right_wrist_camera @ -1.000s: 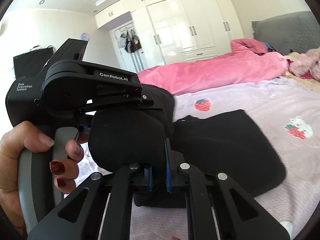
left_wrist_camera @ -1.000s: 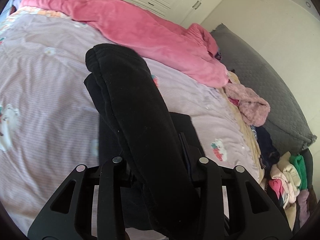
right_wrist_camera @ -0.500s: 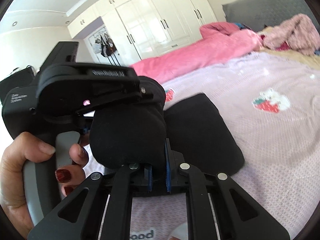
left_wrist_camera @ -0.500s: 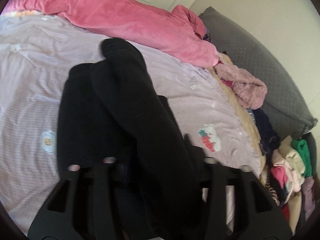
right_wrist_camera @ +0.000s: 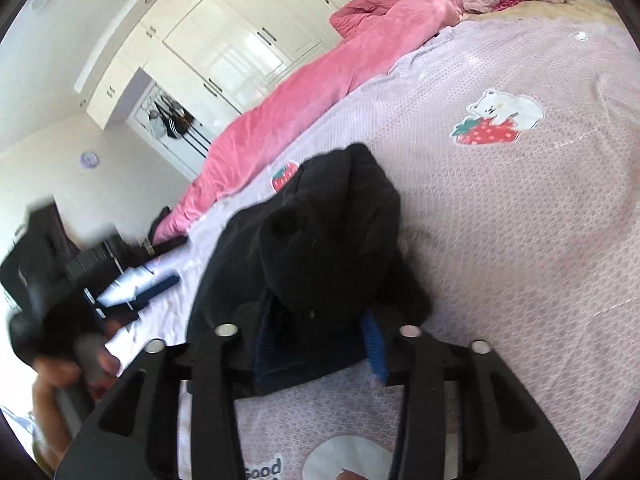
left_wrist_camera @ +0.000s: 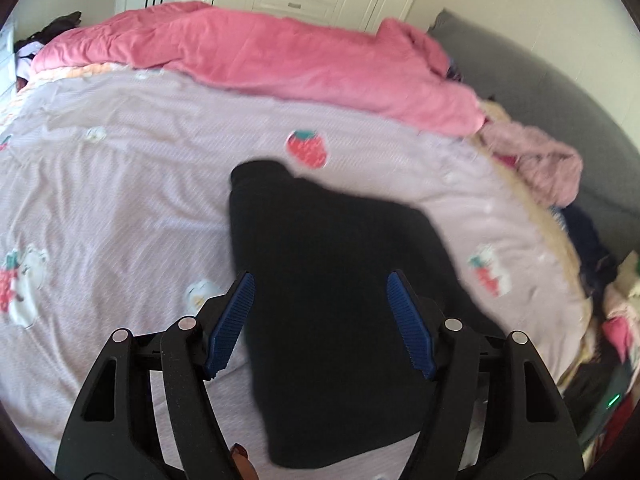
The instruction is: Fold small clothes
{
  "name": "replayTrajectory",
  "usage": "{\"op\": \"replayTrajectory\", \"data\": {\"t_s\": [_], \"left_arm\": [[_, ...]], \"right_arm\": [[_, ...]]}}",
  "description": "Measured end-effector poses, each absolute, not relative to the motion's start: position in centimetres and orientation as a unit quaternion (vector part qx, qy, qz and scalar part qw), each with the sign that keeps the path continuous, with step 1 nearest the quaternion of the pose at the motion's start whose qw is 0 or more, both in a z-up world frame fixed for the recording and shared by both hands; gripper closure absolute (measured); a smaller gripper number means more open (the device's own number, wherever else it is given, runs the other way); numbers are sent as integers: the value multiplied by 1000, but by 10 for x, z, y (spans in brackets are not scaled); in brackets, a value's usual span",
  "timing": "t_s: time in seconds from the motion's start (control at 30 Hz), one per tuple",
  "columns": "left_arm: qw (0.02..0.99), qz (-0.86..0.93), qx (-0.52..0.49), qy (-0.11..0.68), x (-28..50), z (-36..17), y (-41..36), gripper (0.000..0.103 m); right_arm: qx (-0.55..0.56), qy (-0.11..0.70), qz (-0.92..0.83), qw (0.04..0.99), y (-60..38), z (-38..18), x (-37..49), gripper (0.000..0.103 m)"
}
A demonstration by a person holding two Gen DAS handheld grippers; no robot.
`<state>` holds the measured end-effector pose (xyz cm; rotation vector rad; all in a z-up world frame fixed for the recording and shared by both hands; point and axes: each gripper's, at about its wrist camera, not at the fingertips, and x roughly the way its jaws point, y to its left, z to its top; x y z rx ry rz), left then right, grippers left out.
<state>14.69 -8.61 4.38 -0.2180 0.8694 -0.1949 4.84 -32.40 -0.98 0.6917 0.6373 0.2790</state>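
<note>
Left wrist view: left tool (left_wrist_camera: 320,304) spread wide, empty, over black garment (left_wrist_camera: 340,300) lying flat on bed (left_wrist_camera: 120,184), just ahead and below. Pink blanket (left_wrist_camera: 260,52) far ahead. Right wrist view: right tool (right_wrist_camera: 316,344) pads parted with bunched black garment (right_wrist_camera: 320,248) between; clamped or loose, cannot tell.

A black garment (left_wrist_camera: 340,292) of thick, soft, fleecy cloth lies folded on the bed, well in from its edges, on the lilac strawberry-print sheet. In the left wrist view it spreads flat as a broad dark slab narrowing to a rounded end near a printed strawberry. In the right wrist view its upper layer (right_wrist_camera: 328,232) bunches into a raised hump.
</note>
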Motion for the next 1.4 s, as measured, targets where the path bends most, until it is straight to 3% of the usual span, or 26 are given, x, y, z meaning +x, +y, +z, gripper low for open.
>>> {"op": "replayTrajectory", "data": {"t_s": [0.23,0.4,0.77,0.87,0.97,1.0,1.03,1.2,1.4], "left_arm": [[884,-98,-55,453,133,21,-83,41],[885,-106,-63,449,127,23,-73,39],[882,-134,-53,449,110,24,-66,37],[882,-140,-49,447,107,24,-68,36],[881,-147,-44,448,105,22,-71,32],[881,-149,-43,448,105,21,-72,32],[880,-150,-41,448,106,20,-73,32],[881,-143,-43,449,109,21,-68,30],[887,-127,-71,438,110,27,-50,29]], "right_arm": [[356,324,159,862,-339,7,68,26],[371,377,173,831,-345,6,103,25],[276,434,189,837,-320,19,161,26],[236,443,196,842,-305,23,180,31],[202,450,193,848,-296,22,193,44],[195,452,182,851,-297,19,195,61],[191,453,179,852,-297,17,196,72],[201,439,204,852,-286,23,189,82],[247,413,267,835,-272,42,183,83]]}}
